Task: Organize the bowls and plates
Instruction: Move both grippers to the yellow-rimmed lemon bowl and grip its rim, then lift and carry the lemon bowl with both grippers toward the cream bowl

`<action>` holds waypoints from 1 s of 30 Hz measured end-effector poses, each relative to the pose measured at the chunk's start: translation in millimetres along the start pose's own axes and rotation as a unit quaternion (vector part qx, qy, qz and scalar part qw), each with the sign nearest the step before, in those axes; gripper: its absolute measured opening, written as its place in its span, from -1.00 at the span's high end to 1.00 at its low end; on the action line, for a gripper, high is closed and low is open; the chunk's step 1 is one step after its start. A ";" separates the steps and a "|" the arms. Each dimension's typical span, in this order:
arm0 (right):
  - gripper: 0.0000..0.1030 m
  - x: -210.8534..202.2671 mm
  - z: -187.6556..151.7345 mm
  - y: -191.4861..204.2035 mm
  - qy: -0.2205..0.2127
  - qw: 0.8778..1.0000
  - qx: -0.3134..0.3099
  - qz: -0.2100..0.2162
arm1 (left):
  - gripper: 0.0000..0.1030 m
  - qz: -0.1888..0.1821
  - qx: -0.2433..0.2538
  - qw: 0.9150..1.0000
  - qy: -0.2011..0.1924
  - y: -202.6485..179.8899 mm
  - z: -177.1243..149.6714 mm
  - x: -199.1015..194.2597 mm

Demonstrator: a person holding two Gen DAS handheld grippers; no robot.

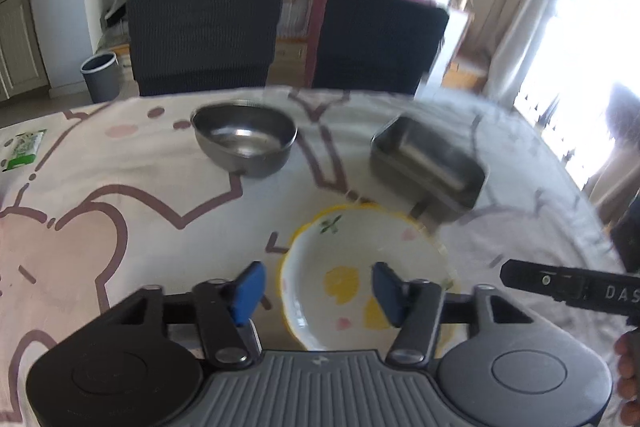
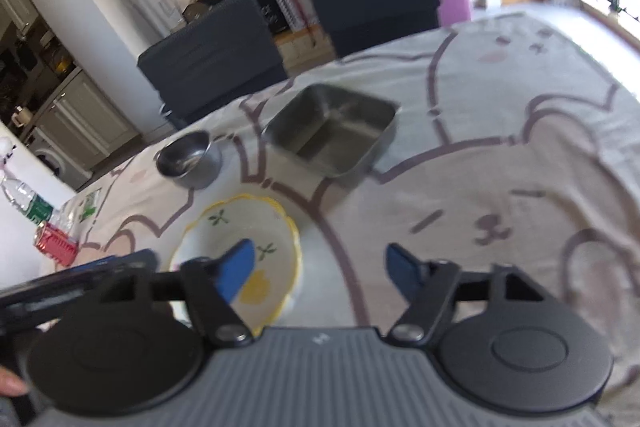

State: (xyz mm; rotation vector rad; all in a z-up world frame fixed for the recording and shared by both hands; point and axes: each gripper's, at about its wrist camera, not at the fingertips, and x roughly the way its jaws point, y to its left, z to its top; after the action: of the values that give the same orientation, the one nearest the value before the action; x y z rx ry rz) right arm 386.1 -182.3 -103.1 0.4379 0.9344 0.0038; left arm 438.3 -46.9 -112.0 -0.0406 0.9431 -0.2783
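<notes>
Lower centre of the left wrist view: left gripper (image 1: 318, 287), blue pads spread apart with nothing clamped, poised above the near part of the ceramic bowl (image 1: 362, 269). White bowl with wavy yellow rim and yellow and green painted motifs, resting empty on the tablecloth (image 1: 120, 227) printed with pink cartoon outlines. Upper centre-left of the cloth: round steel bowl (image 1: 245, 139), empty, apart from the ceramic bowl. Upper centre-right: square steel container (image 1: 428, 167), empty, just beyond the ceramic bowl's far rim. Right edge: part of the right gripper (image 1: 568, 285) as a black bar.

Lower centre of the right wrist view: right gripper (image 2: 320, 273), fingers likewise parted and holding nothing, over bare cloth to the right of the ceramic bowl. Left pad overlapping that bowl in the picture; contact not determinable. Top of both views: two dark chair backs (image 1: 204, 35) behind the table's far edge.
</notes>
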 end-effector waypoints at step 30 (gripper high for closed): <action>0.78 101.3 -10.9 31.1 0.088 0.995 -0.040 -0.023 | 0.78 0.025 0.046 0.997 0.052 9.4 -5.0 55.7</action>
State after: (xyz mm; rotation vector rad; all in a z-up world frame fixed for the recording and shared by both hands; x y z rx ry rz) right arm 444.2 -130.7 -176.0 0.3460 1.1128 0.0381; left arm 467.2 -51.5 -160.6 0.0822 1.0325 -0.2796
